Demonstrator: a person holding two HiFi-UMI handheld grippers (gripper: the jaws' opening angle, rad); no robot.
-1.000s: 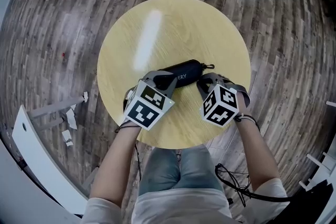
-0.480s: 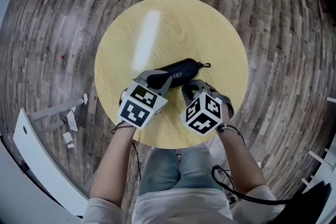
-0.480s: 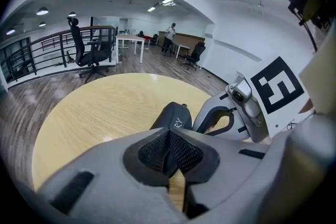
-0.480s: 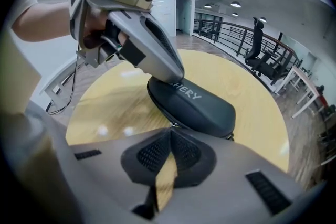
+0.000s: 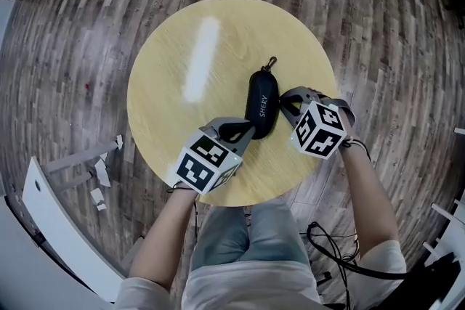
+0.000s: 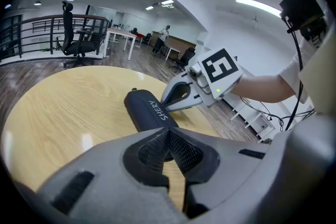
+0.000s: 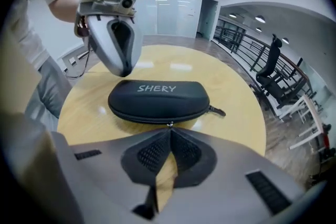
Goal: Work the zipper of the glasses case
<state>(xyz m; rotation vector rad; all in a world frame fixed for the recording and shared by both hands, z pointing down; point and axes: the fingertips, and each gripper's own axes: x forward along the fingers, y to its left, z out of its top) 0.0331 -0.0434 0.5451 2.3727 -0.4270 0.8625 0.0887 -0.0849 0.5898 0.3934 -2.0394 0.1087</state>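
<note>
The black glasses case (image 5: 262,104) had swung round within the last second. Earlier it lay slantwise across the round wooden desk (image 5: 182,47). Now it lay lengthwise away from the person, near the desk's middle, with its small clip (image 5: 272,62) at the far end.

The left claw (image 6: 168,132) had kept to the same end of the case through the turn. It was clenched, pads meeting, with its tips against the near end. Whether it nipped any of the cover, neither view showed.

The right claw (image 7: 169,131) had moved out to the case's right long side and faced the seam squarely. It too was clenched, its tips closed on a small metal piece at the middle of the seam, which I took for the zipper pull (image 7: 169,124).

The turn seemed to have been a set-up. One end of the case was steadied, and its zipper side was laid across the right claw's line of travel. The lid still sat down on its base, and I could not tell how much of the seam was undone. The likely next move was a draw along the seam, and the risk was that the light case would slide with it if the left claw's hold was slack.
</note>
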